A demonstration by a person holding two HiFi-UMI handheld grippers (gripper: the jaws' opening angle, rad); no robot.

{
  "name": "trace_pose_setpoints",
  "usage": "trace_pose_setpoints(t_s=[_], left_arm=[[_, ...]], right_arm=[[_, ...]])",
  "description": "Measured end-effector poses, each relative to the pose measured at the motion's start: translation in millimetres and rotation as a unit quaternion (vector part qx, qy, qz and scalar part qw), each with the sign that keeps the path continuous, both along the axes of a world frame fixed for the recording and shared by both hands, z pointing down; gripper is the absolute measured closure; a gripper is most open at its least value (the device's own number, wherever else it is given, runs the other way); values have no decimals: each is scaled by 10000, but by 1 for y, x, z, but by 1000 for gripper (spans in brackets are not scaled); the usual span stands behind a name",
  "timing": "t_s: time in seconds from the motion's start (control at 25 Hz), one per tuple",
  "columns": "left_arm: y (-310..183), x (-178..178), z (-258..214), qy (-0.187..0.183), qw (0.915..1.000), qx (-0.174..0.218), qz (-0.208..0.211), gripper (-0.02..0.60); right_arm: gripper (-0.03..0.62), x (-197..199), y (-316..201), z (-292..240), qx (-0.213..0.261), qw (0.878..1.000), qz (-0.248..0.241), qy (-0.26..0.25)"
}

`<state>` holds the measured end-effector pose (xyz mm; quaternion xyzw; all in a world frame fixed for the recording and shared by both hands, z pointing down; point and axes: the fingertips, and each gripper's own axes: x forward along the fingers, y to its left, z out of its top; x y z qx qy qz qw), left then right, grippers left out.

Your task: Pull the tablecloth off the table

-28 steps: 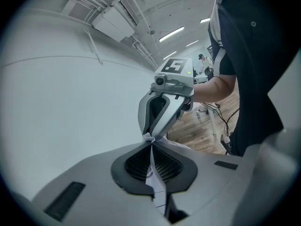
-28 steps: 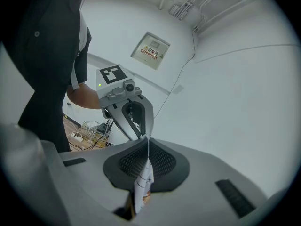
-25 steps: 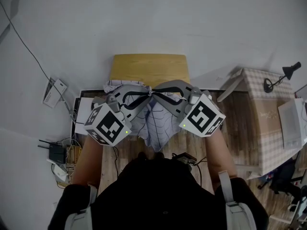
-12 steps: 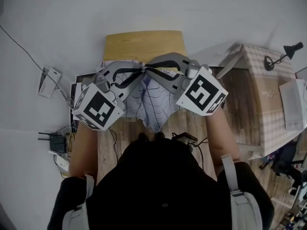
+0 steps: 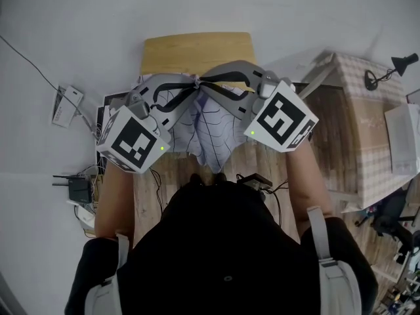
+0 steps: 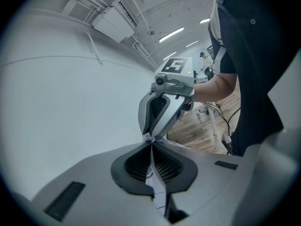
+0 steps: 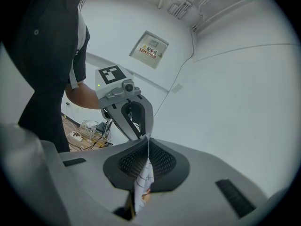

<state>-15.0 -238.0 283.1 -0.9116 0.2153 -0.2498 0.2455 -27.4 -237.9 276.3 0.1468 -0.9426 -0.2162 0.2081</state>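
Note:
The white leaf-print tablecloth (image 5: 211, 131) hangs bunched between both grippers, in front of the bare yellow wooden tabletop (image 5: 197, 50). My left gripper (image 5: 192, 84) and right gripper (image 5: 205, 84) meet tip to tip above the cloth, each shut on a pinch of its upper edge. In the left gripper view the left gripper (image 6: 151, 141) clamps a thin fold of the tablecloth (image 6: 154, 175), with the right gripper (image 6: 148, 136) facing it. In the right gripper view the right gripper (image 7: 148, 140) holds the tablecloth (image 7: 143, 185), with the left gripper (image 7: 147, 135) directly ahead.
A second table with a checked cloth (image 5: 367, 143) stands at the right, with a black desk lamp (image 5: 387, 71) on it. Cables, a power strip and a router (image 5: 79, 192) lie on the floor at the left. A white wall stands behind the table.
Both grippers, still pinching the cloth with tips together, have risen a little and their marker cubes have spread apart. More of the tabletop's near part is hidden by them.

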Motion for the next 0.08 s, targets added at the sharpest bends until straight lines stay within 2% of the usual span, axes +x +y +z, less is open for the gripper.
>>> trace_pose_setpoints(t_s=[0.08], left_arm=[[1,2,1,39,10000,16,20,569]], right_arm=[[572,2,1,1,34,10000,6,37]])
